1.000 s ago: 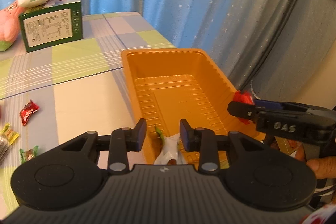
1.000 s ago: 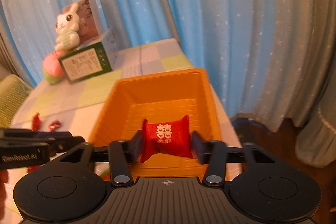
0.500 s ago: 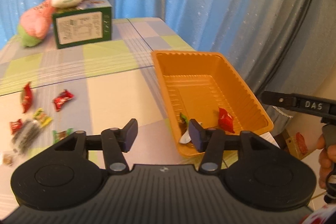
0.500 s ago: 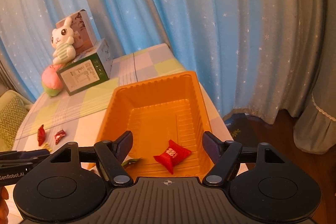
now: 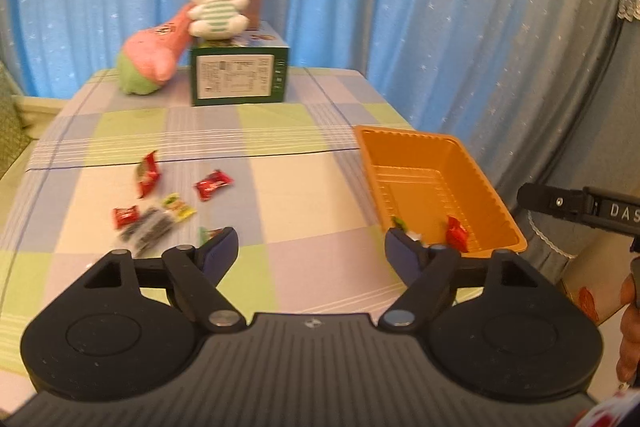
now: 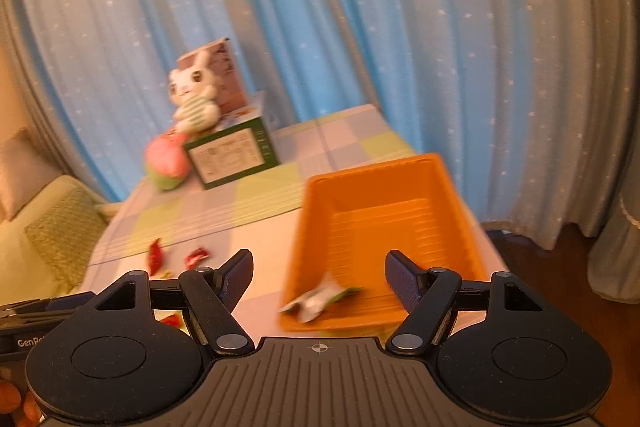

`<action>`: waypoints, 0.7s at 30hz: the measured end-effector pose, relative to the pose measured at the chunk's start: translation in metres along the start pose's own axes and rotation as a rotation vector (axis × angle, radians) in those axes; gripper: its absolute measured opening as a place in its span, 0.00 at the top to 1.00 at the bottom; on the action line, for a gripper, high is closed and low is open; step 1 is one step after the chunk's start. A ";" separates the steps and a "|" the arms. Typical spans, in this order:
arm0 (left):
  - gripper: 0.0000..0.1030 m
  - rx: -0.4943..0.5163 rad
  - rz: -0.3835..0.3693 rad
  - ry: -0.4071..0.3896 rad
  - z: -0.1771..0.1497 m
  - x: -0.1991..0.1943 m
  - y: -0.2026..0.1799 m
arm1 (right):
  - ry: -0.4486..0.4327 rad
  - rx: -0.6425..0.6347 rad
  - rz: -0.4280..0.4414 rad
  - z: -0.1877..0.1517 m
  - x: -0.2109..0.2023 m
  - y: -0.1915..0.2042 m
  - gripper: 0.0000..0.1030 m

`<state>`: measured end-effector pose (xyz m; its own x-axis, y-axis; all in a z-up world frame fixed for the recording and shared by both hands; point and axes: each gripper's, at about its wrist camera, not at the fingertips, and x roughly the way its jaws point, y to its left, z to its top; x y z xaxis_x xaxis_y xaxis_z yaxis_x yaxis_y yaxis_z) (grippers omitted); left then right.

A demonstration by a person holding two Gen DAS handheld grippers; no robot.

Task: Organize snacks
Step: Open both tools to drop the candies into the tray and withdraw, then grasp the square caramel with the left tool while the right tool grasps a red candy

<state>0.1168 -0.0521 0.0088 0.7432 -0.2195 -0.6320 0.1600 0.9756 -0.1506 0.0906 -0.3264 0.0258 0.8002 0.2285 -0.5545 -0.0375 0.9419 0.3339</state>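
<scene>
left hand-held gripper (image 5: 312, 247): released, just widened, nothing between | right hand-held gripper (image 6: 319, 273): released, empty | orange tray (image 5: 486, 183): right, holding red candy (image 5: 457, 234) | loose snacks (image 5: 168, 203): left on surface (image 5: 280, 187)

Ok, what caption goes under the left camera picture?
Open left gripper above the checked table, loose snacks beside an orange tray.

Two wrist views, angled down over table (image 5: 280, 163), sharing orange tray (image 6: 440, 167).
</scene>
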 end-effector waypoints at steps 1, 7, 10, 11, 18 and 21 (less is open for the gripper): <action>0.22 -0.005 0.011 -0.007 -0.002 -0.007 0.006 | 0.002 0.000 0.007 -0.003 0.000 0.006 0.29; 0.19 -0.034 0.070 -0.020 -0.016 -0.035 0.039 | 0.047 -0.031 0.046 -0.025 0.003 0.040 0.29; 0.19 -0.051 0.096 -0.018 -0.021 -0.044 0.056 | 0.075 -0.050 0.062 -0.037 0.008 0.053 0.29; 0.19 -0.053 0.107 -0.019 -0.023 -0.047 0.062 | 0.083 -0.053 0.068 -0.041 0.010 0.058 0.29; 0.19 -0.083 0.165 -0.011 -0.035 -0.055 0.098 | 0.119 -0.099 0.113 -0.062 0.023 0.085 0.29; 0.19 -0.091 0.178 0.000 -0.041 -0.052 0.111 | 0.138 -0.111 0.122 -0.069 0.034 0.094 0.29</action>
<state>0.0692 0.0669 -0.0062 0.7544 -0.0434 -0.6550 -0.0336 0.9940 -0.1046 0.0730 -0.2130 -0.0144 0.6963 0.3673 -0.6166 -0.2011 0.9246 0.3237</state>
